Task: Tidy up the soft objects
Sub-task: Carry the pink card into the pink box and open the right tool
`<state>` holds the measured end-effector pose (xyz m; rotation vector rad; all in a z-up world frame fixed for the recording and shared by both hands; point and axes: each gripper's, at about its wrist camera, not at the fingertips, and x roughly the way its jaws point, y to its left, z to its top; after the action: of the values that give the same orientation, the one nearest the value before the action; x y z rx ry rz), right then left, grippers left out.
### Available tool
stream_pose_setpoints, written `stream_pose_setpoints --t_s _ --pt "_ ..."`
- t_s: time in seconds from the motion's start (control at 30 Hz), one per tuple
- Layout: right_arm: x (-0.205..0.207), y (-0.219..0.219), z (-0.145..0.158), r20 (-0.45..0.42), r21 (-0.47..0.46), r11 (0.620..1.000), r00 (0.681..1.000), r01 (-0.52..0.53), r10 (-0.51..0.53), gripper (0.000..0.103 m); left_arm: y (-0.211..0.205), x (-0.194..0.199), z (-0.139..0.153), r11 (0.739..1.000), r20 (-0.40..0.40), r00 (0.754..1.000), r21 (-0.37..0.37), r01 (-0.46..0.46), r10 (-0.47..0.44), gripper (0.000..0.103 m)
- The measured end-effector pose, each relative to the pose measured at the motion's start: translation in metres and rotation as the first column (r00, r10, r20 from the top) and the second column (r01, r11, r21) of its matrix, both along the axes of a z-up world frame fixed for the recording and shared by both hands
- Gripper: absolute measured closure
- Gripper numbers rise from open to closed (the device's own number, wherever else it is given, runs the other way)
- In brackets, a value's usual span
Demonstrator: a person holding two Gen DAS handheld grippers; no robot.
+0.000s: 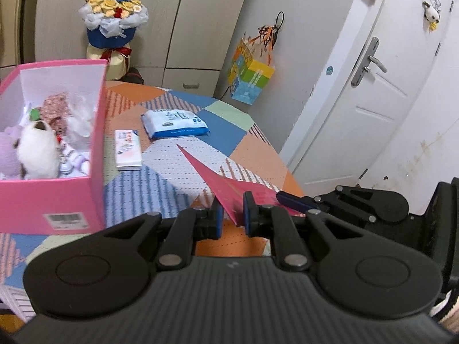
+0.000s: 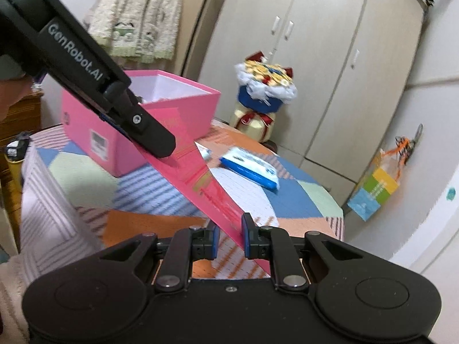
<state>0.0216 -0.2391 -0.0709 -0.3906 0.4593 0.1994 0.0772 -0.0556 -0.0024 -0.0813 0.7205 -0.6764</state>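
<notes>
A pink box (image 1: 54,197) stands open on the table's left, filled with several soft toys, among them a white plush (image 1: 38,150). It also shows in the right wrist view (image 2: 120,143). Both grippers hold the pink box lid (image 1: 229,189), tilted above the table; it also shows in the right wrist view (image 2: 200,177). My left gripper (image 1: 232,215) is shut on one edge of the lid. My right gripper (image 2: 231,236) is shut on the opposite edge. The left gripper's body (image 2: 86,74) crosses the right wrist view.
A blue wet-wipe pack (image 1: 173,123) and a small tissue pack (image 1: 128,149) lie on the patchwork tablecloth (image 1: 160,183). A bouquet (image 1: 113,25) stands behind the table. A colourful bag (image 1: 249,77) hangs on the wall. A white door (image 1: 370,91) is at right.
</notes>
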Motion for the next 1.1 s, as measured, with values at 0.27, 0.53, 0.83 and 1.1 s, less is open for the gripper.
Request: stream_pose_setpoints --t_s 0.27,0.53,0.83,1.1 --pt "-0.004 0.038 0.020 0.067 -0.054 0.993 0.992 -0.105 0.109 0.086 0.034 -0.024 0.031 0.997 0.101 0.993 0.038 -0.063 0.059 0.091" --pt "0.017 0.079 0.050 0.146 -0.069 0.979 0.969 -0.191 0.199 0.086 0.073 -0.031 0.066 0.986 0.200 0.969 0.053 -0.159 0.145 0.091" --pt "0.057 0.120 0.078 0.211 -0.071 0.969 0.946 -0.237 0.247 0.086 0.112 -0.009 0.099 0.965 0.262 0.934 0.032 -0.260 0.243 0.091" --pt "0.112 0.153 0.077 0.217 -0.108 0.959 0.935 -0.263 0.281 0.086 0.137 0.038 0.101 0.939 0.283 0.903 0.022 -0.345 0.325 0.091"
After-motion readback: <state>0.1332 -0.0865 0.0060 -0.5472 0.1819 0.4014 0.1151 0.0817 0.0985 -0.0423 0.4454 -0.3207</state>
